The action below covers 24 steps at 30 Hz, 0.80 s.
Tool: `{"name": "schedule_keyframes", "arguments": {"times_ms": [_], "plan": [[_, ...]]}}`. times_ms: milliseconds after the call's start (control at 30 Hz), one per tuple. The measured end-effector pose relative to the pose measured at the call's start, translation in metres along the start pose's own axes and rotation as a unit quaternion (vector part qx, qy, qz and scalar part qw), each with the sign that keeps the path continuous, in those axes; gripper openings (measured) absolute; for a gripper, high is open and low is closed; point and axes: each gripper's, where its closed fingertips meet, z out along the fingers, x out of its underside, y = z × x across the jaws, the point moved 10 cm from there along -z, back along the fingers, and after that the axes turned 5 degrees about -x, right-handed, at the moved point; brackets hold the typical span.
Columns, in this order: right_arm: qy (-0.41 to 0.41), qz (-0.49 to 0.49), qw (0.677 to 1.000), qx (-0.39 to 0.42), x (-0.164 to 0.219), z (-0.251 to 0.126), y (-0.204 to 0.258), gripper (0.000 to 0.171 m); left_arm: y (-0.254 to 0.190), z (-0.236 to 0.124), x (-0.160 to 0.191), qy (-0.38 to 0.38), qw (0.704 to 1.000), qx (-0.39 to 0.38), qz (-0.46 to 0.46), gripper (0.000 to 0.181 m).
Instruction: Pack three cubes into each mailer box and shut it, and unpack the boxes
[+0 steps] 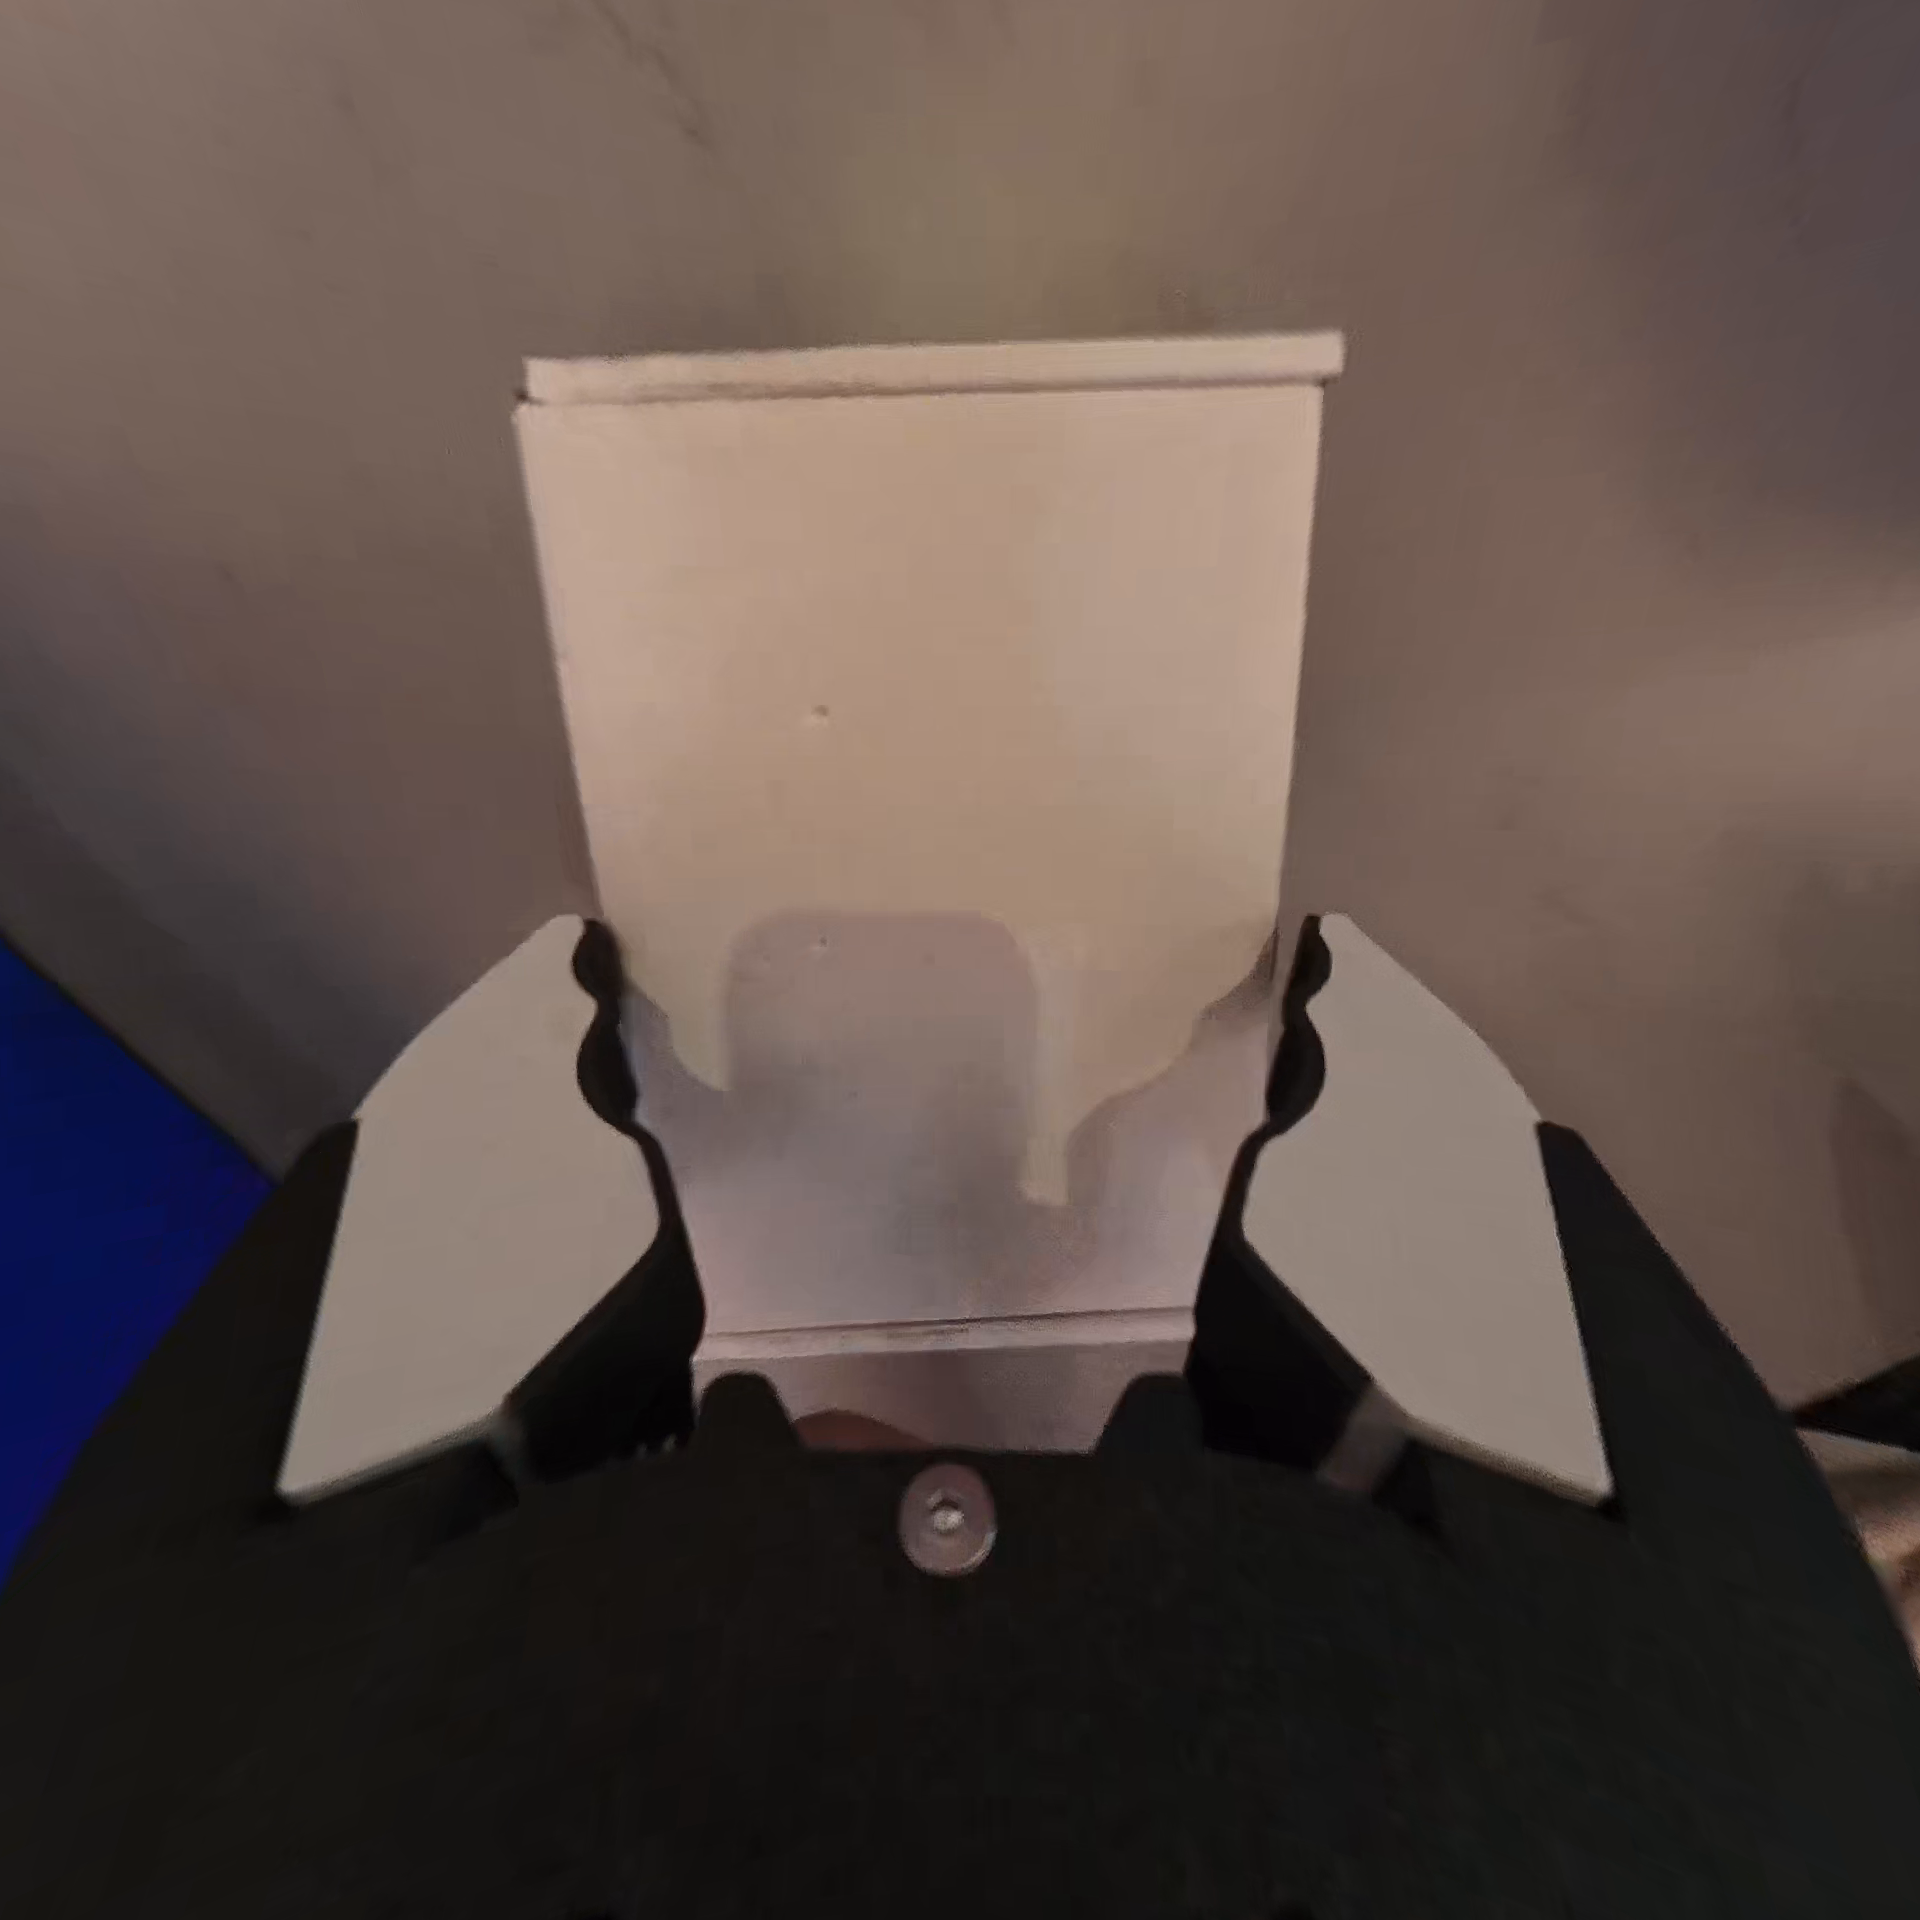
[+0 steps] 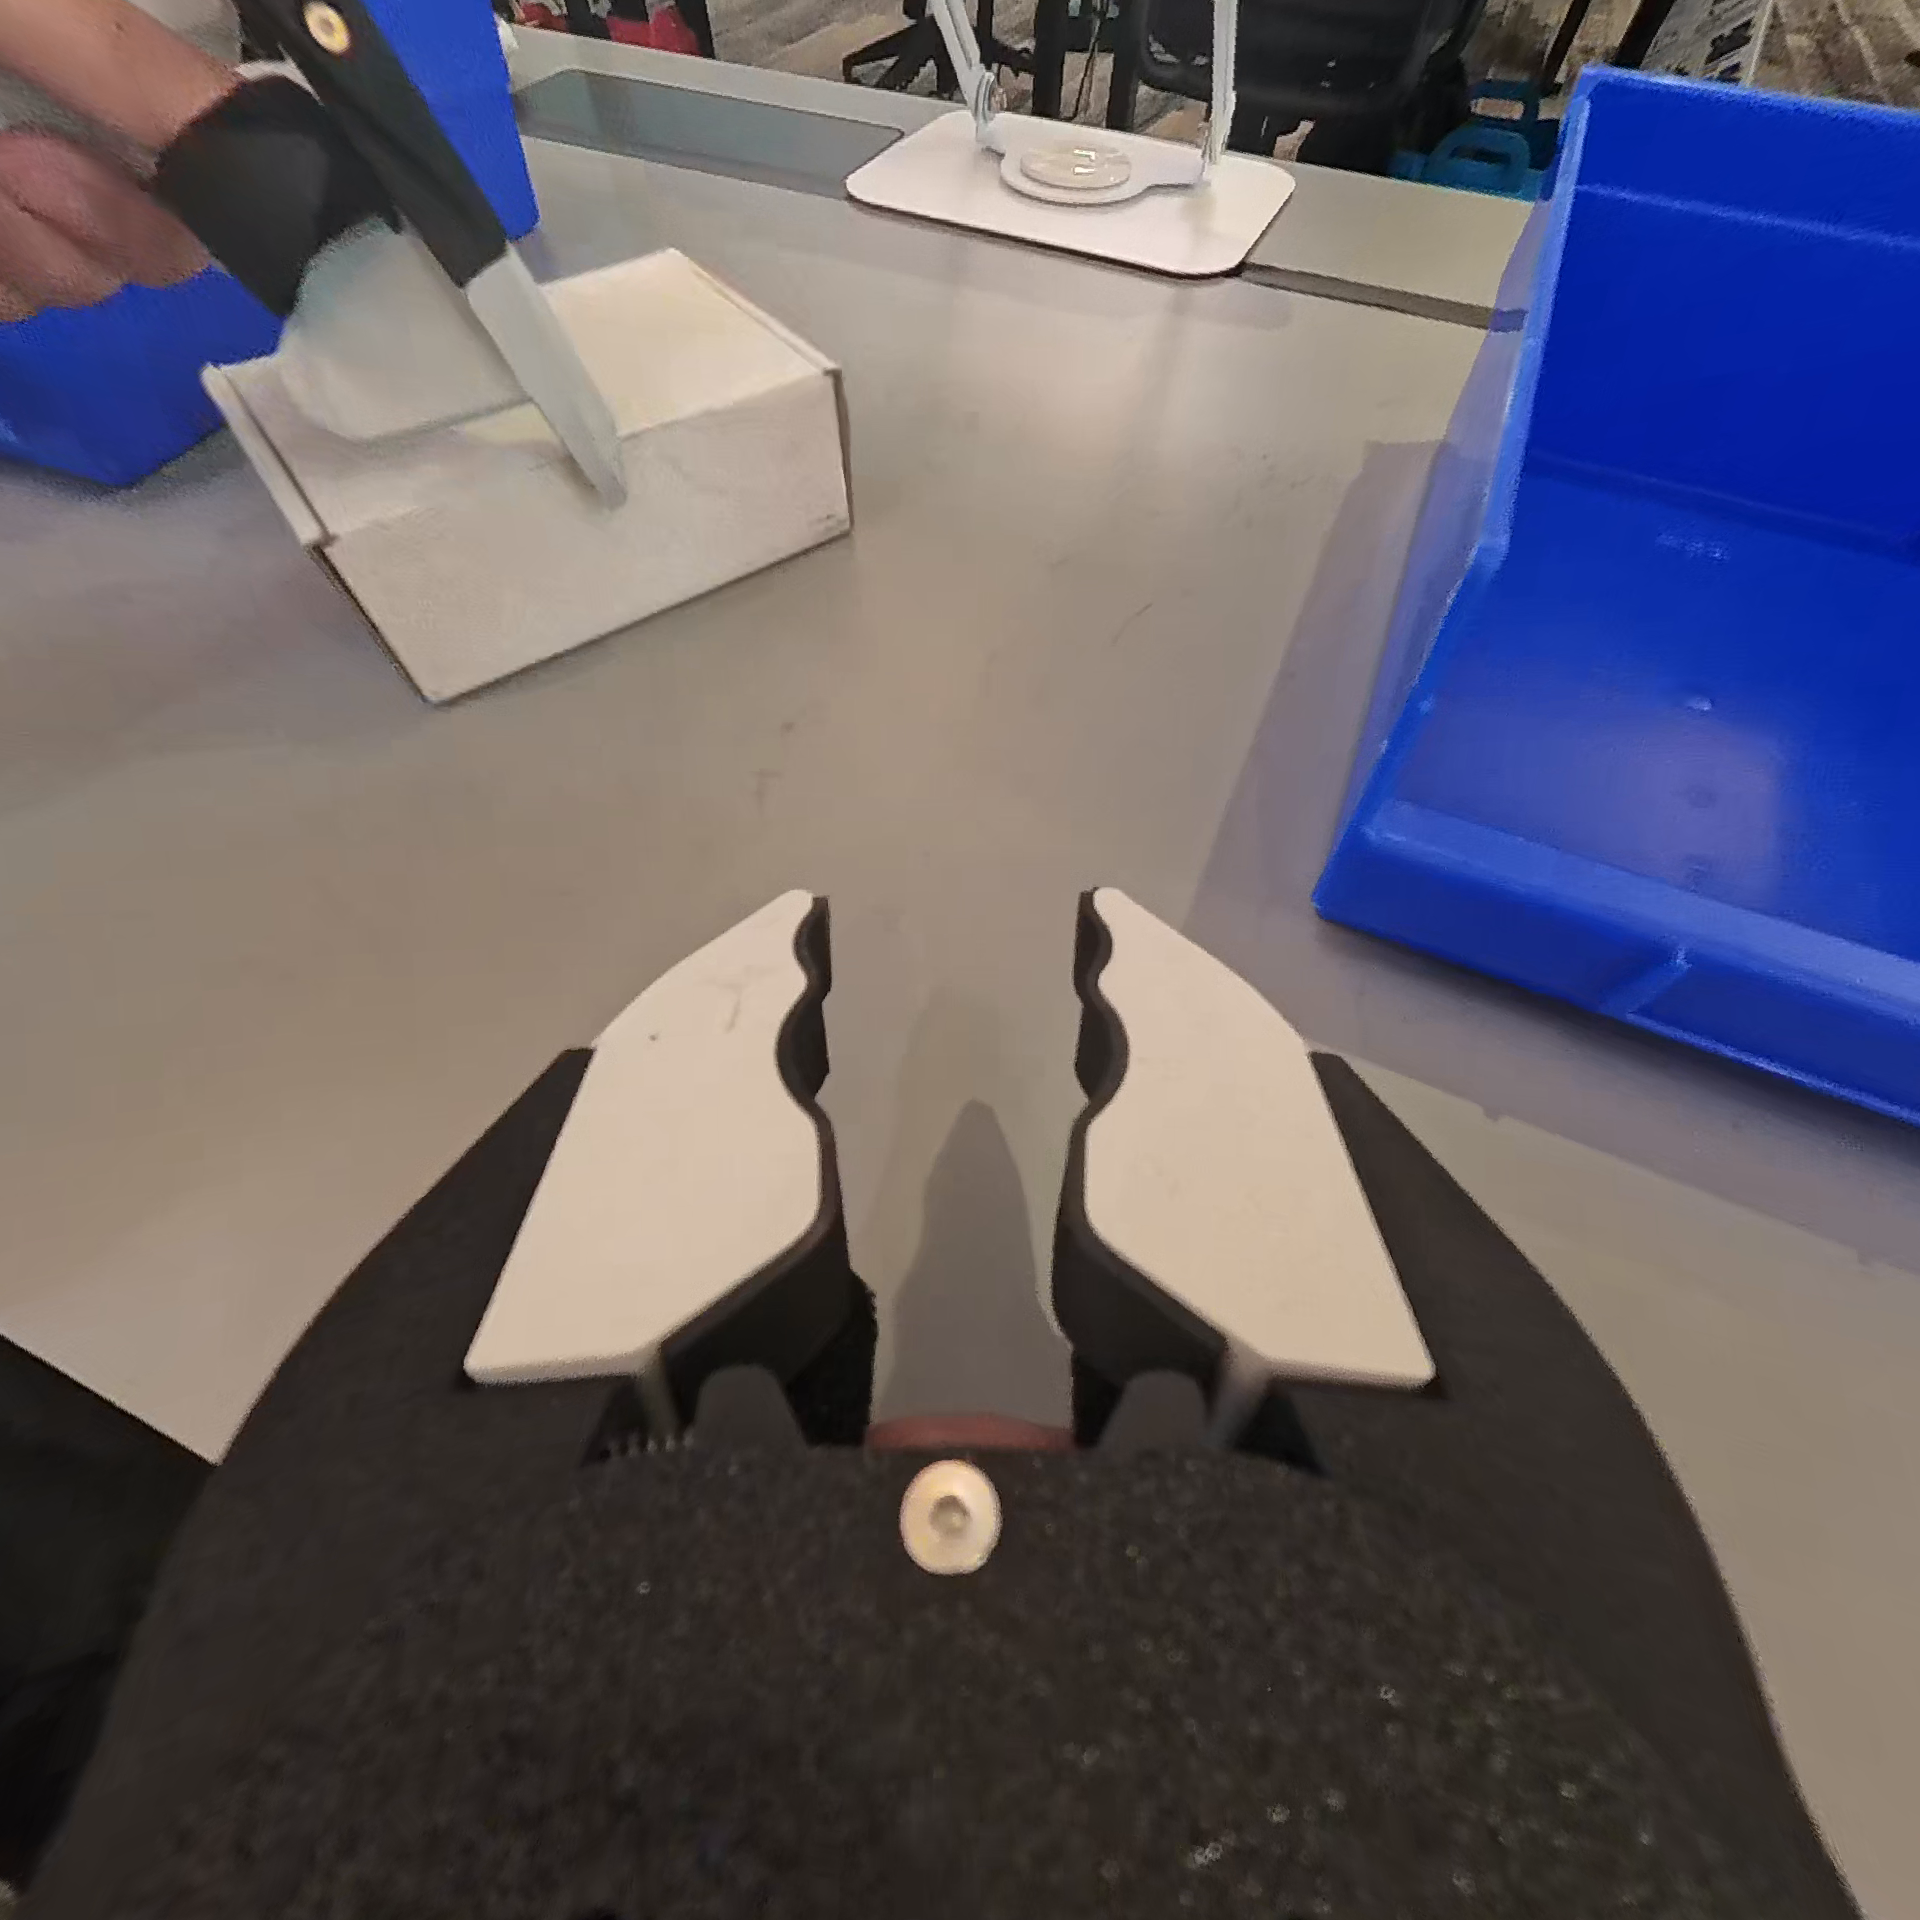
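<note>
A closed white mailer box [image 1: 914,623] lies on the grey table. In the left wrist view my left gripper [image 1: 951,935] straddles it with the jaws spread wide, and the pads touch both of its sides. The right wrist view shows the same box [image 2: 582,582] at the upper left, with the left gripper [image 2: 499,416] coming down over it from above. My right gripper [image 2: 956,914] hovers low over the bare table in front of the box, partly open and empty. No cubes are in view.
An empty blue bin [image 2: 1662,623] stands at the right with its open front toward me. A second blue bin [image 2: 104,395] stands behind the box and also shows in the left wrist view [image 1: 83,1143]. A white stand base [image 2: 1070,187] sits at the back. A person's hand [image 2: 62,187] holds the left gripper.
</note>
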Motion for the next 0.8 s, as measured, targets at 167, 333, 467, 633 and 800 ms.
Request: {"name": "schedule_keyframes", "arguments": {"times_ms": [167, 333, 467, 633, 800], "plan": [[0.021, -0.018, 1.0, -0.009, 0.002, 0.005, 0.007, 0.049, -0.007, -0.007, 0.034, -0.016, 0.989, 0.133, -0.061, 0.112], [0.027, -0.056, 0.996, -0.072, -0.002, 0.013, 0.037, 0.062, -0.011, -0.004, 0.077, -0.063, 0.946, 0.296, -0.112, 0.089], [0.055, -0.081, 0.992, -0.075, -0.008, 0.038, 0.063, 0.078, -0.011, -0.002, 0.098, -0.134, 0.914, 0.365, -0.112, 0.078], [0.081, -0.064, 0.995, 0.001, -0.019, 0.069, 0.086, 0.094, -0.022, -0.003, 0.098, -0.195, 0.877, 0.423, -0.12, 0.062], [0.073, -0.038, 0.996, 0.04, -0.032, 0.087, 0.065, 0.097, -0.009, -0.009, 0.105, -0.223, 0.889, 0.386, -0.101, 0.068]]}}
